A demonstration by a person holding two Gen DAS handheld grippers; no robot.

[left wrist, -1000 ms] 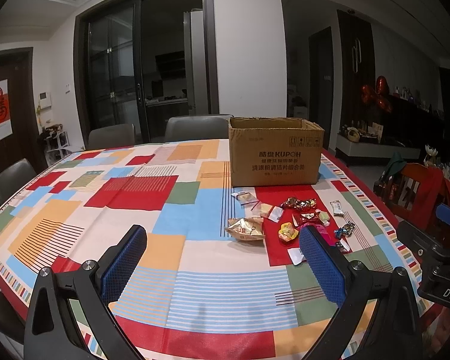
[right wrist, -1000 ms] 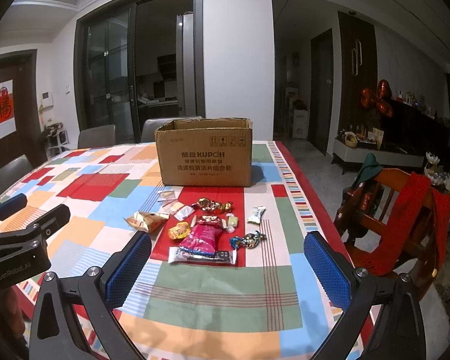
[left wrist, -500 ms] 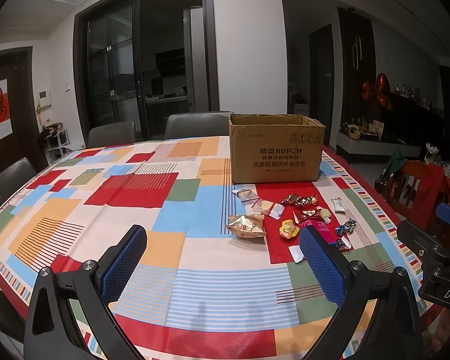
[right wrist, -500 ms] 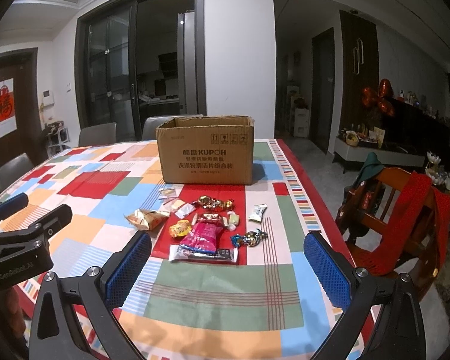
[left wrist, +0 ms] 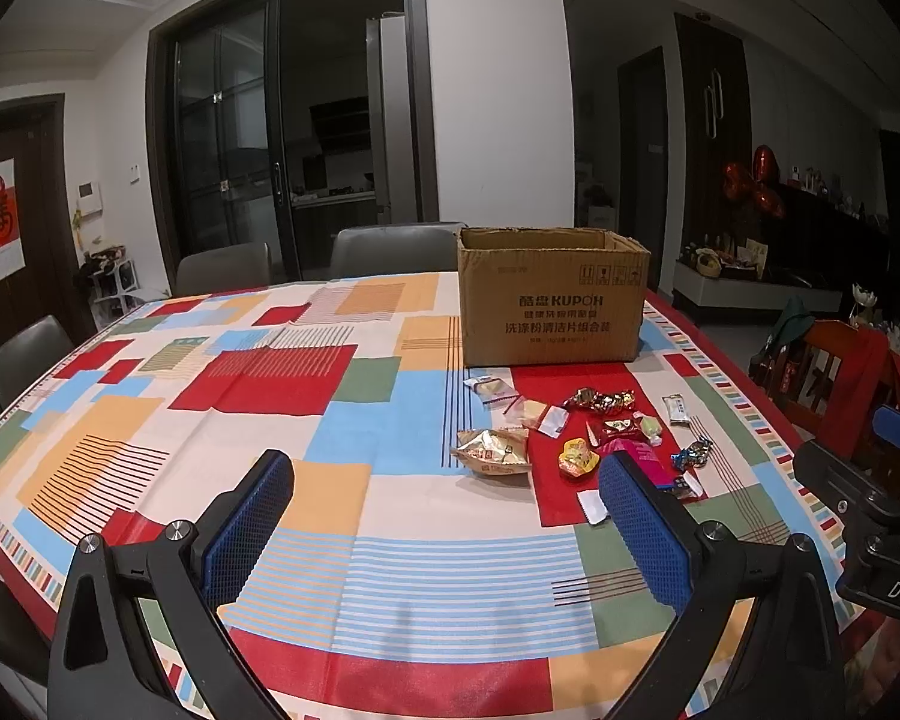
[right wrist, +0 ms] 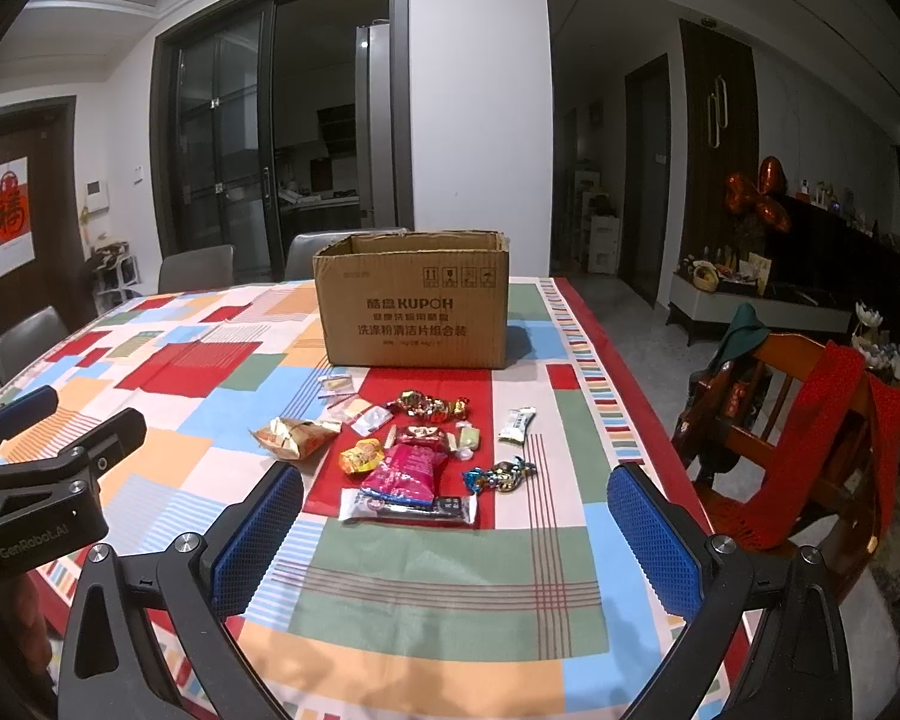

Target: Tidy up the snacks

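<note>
An open cardboard box (left wrist: 552, 297) (right wrist: 414, 300) stands on the far side of the table. Several small snack packets lie in front of it: a gold crumpled packet (left wrist: 493, 450) (right wrist: 294, 437), a pink bag (right wrist: 405, 468), a yellow candy (left wrist: 576, 457) (right wrist: 360, 456), a long dark bar (right wrist: 408, 507), foil candies (left wrist: 600, 401) (right wrist: 429, 405) and a white sachet (right wrist: 517, 423). My left gripper (left wrist: 444, 522) is open and empty, above the table left of the snacks. My right gripper (right wrist: 456, 531) is open and empty, just in front of the snacks.
The table carries a patchwork cloth (left wrist: 270, 372). Grey chairs (left wrist: 222, 267) stand at its far and left sides. A wooden chair with a red cloth (right wrist: 810, 420) stands at the right. The other gripper shows at each view's edge (left wrist: 870, 504) (right wrist: 42, 480).
Both grippers have drifted slightly; the box and snacks sit a little higher in both views. Nothing was taken hold of.
</note>
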